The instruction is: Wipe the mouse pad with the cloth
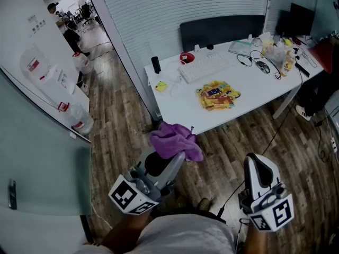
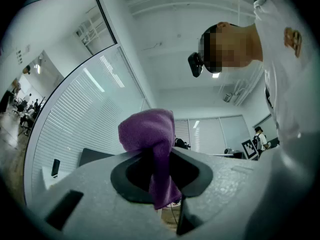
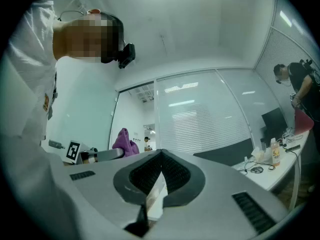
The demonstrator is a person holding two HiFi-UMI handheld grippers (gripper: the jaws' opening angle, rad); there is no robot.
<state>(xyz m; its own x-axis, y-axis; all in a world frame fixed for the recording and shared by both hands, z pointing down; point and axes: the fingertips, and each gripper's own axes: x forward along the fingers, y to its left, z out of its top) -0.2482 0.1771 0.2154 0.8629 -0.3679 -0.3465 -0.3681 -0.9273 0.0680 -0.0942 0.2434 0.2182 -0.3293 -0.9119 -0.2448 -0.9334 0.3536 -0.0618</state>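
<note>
Mouse pad (image 1: 217, 95), yellow with colourful print, lies on the white table (image 1: 175, 107), just in front of the white keyboard (image 1: 204, 67). Both grippers are held over the wooden floor (image 1: 122, 120), in front of the table and apart from the pad. The left gripper (image 2: 157, 169) has its jaws closed on the purple cloth (image 1: 175, 140), which bunches above the tips and hangs down between them. The right gripper (image 3: 159, 176) has its jaws pressed together with nothing between them.
</note>
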